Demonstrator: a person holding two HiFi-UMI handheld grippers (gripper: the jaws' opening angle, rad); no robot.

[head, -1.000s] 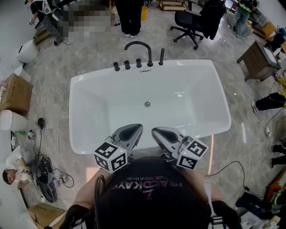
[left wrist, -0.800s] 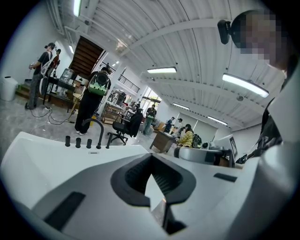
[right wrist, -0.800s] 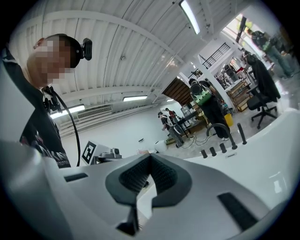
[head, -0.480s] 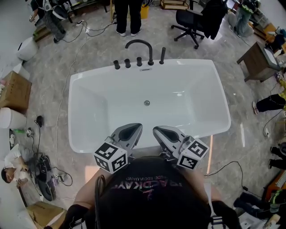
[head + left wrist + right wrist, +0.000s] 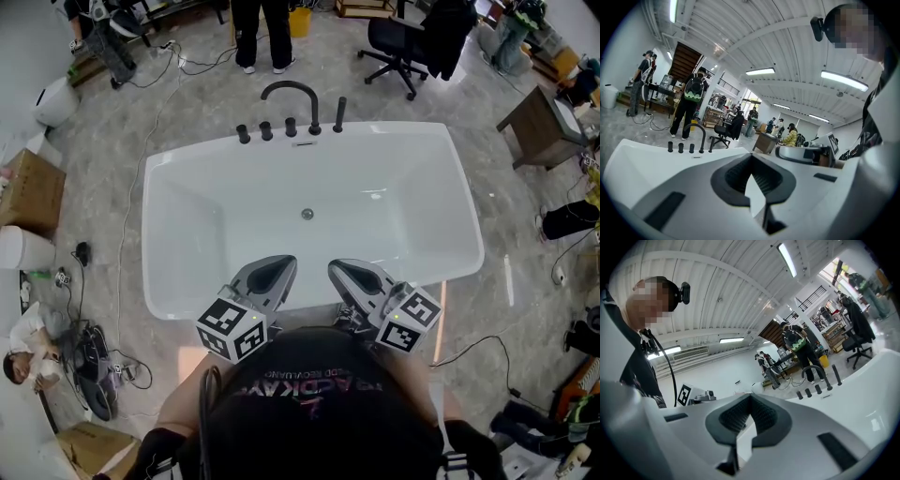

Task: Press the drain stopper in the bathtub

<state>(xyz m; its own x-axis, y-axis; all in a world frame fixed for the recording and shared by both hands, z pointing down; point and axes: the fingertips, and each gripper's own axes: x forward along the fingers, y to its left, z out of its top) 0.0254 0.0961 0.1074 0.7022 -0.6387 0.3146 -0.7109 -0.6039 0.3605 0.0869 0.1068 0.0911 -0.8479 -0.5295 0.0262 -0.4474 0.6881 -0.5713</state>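
A white bathtub [image 5: 178,305] fills the middle of the head view, and its small round metal drain stopper [image 5: 307,214] sits in the centre of the tub floor. My left gripper [image 5: 278,268] and right gripper [image 5: 343,269] hang side by side over the tub's near rim, well short of the stopper. The jaws of both are closed tip to tip with nothing between them. The left gripper [image 5: 751,157] in its own view and the right gripper [image 5: 750,397] in its own view point across the tub towards the black faucet [image 5: 291,95]. Neither gripper view shows the stopper.
Black tap handles [image 5: 266,132] line the far rim beside the faucet. Behind the tub stand a person [image 5: 253,33] and an office chair [image 5: 403,47]. A cardboard box [image 5: 28,192] and cables [image 5: 94,375] lie at the left, and a wooden cabinet [image 5: 544,122] is at the right.
The right gripper has shifted a little to the right, widening the gap to the left one. The left gripper has barely moved.
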